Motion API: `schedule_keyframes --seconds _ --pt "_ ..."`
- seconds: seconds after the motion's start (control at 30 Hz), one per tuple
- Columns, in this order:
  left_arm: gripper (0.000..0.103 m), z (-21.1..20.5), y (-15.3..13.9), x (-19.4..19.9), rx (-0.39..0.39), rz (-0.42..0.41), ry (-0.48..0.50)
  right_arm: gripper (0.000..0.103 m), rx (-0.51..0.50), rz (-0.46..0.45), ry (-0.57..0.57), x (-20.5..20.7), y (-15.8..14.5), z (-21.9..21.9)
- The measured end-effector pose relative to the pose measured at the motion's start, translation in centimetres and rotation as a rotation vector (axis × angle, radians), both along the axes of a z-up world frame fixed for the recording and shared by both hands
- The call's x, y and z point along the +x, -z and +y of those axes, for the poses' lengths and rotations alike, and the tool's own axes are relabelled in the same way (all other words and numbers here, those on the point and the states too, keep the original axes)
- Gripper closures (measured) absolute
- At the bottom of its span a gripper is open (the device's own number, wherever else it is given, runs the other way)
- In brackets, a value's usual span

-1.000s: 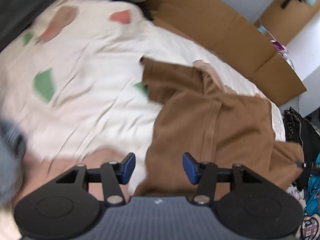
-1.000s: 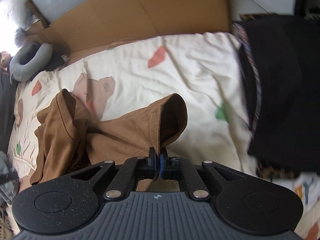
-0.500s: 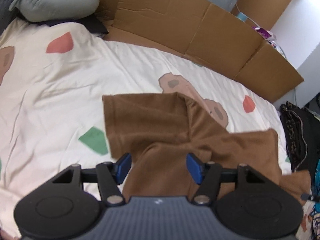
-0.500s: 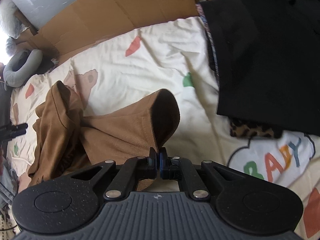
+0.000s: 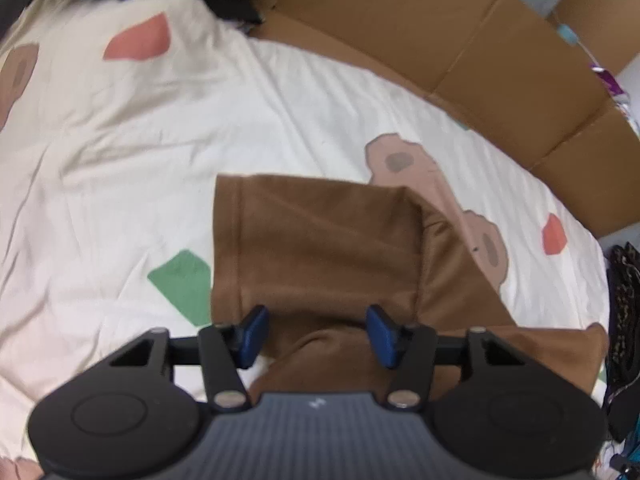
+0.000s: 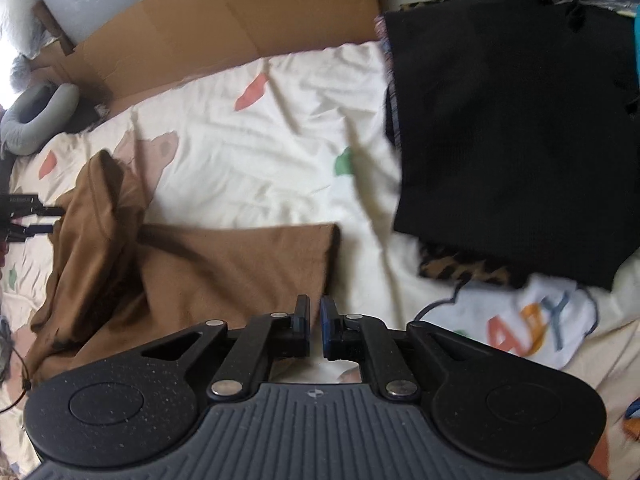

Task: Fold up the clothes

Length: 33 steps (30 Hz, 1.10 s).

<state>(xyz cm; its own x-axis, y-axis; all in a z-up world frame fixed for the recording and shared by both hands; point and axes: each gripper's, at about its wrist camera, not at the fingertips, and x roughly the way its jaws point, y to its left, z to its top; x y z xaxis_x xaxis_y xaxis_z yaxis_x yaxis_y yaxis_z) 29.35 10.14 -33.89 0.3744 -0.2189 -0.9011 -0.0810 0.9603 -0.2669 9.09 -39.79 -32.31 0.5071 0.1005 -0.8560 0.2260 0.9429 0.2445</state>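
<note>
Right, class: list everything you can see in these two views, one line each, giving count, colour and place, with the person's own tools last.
Garment: one, brown, spread on the sheet, one part lying flat toward the black clothes.
Sheet: one, cream with red, green and bear shapes, covering the bed.
Cardboard: flattened brown panels, along the far edge of the bed.
Pillow: one, grey, curved, at the far left corner.
Black clothes: one dark stack, on the right of the sheet.
Leopard cloth: one, brown and black, under the black stack.
Lettered cloth: one, white with coloured letters, near right.
Left tongs: black with blue pads, open above the garment.
Right tongs: black, jaws just parted, nothing between them.
</note>
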Motion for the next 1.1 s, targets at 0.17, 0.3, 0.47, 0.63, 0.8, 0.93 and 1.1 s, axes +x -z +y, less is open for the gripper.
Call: schedule_keyframes --seconds 0.17,0.3,0.47,0.63,0.8,0.93,1.1 --pt "0.072 0.0 1.2 -0.4 -0.019 0.048 0.001 0.057 -0.012 -0.057 -0.069 2.4 -0.4 -0.2" --pt "0.088 0.2 1.7 -0.7 -0.030 0.069 0.009 0.055 -0.078 -0.065 -0.212 5.1 0.5 1.8" --pt "0.095 0.7 1.1 -1.2 -0.037 0.063 0.051 0.049 -0.121 -0.055 -0.342 7.6 1.8 3.7" --pt "0.096 1.7 0.0 -2.1 0.007 0.044 0.112 0.043 -0.136 -0.034 -0.457 9.1 3.0 5.2" --pt "0.097 3.4 -1.2 -2.7 0.044 0.039 0.142 0.040 -0.187 0.021 -0.488 9.7 4.6 5.8" --pt "0.097 4.8 -2.3 -3.4 0.113 0.017 0.170 0.041 -0.181 0.064 -0.530 9.6 5.4 6.1" --pt "0.097 6.7 -3.7 -3.7 0.201 -0.011 0.184 0.074 -0.200 0.098 -0.535 9.5 6.4 6.2"
